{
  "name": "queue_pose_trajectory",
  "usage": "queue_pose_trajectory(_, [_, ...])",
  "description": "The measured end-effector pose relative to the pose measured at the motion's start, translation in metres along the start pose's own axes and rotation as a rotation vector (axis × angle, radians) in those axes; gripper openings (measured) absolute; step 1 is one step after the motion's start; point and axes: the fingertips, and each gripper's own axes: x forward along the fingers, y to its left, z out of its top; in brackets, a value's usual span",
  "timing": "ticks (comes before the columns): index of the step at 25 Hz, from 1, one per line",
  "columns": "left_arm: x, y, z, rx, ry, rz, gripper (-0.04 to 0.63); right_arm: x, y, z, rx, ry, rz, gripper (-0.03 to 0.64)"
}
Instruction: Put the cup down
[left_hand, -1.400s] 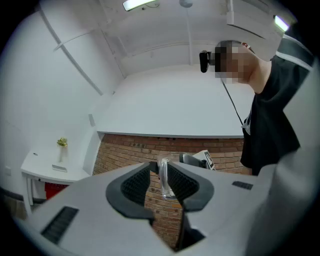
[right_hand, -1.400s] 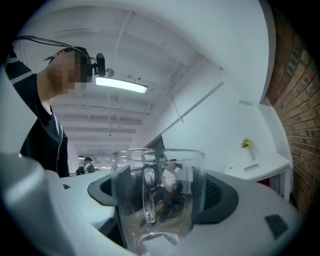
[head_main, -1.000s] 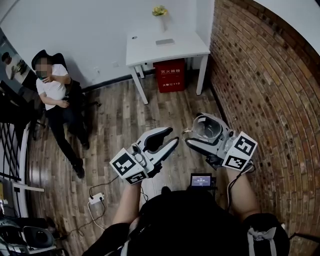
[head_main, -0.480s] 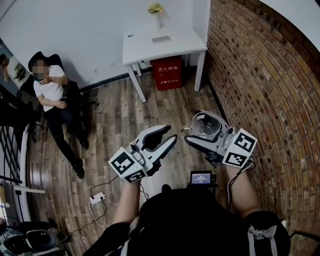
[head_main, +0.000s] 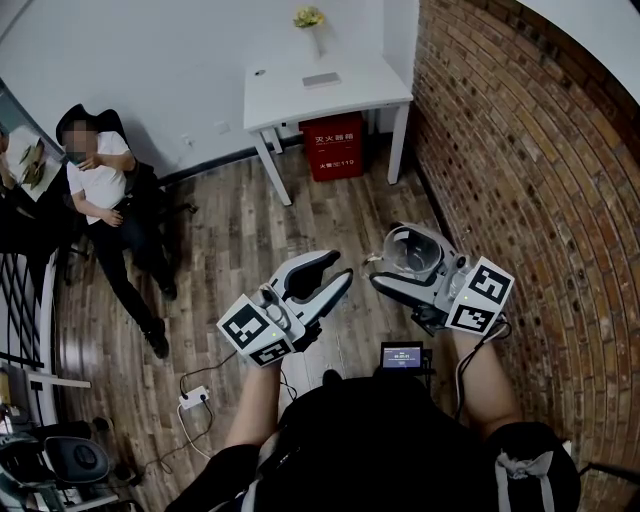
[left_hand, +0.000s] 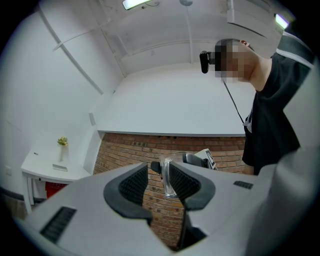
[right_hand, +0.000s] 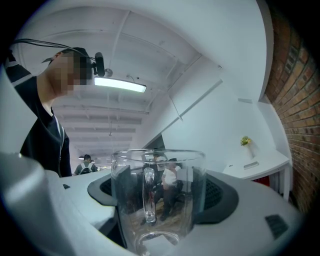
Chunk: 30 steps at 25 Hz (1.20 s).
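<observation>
Right gripper (head_main: 397, 261): your jaws clamp the clear glass cup (right_hand: 157, 195), its base cut off in that gripper's view. Left gripper (head_main: 341, 268): jaws parted, nothing between, raised alongside yet apart.

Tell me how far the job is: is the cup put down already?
Nothing looks done yet. In hand: the right gripper is shut on the cup and holds it in the air above the floor. The left gripper is open and empty. Left to do: bring the cup to a surface, perhaps the table across the room, set it down and open the jaws.
</observation>
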Motion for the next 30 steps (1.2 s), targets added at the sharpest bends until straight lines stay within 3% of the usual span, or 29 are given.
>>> queue_pose_trajectory(21, [0.024, 0.003, -0.009, 0.008, 0.025, 0.015, 0.124, -0.019, -0.019, 0.006, -0.002, -0.015, 0.002, 0.420])
queue_pose_trajectory(30, [0.053, 0.010, -0.022, 0.014, 0.044, 0.048, 0.123, -0.043, -0.055, 0.006, 0.020, -0.008, -0.005, 0.420])
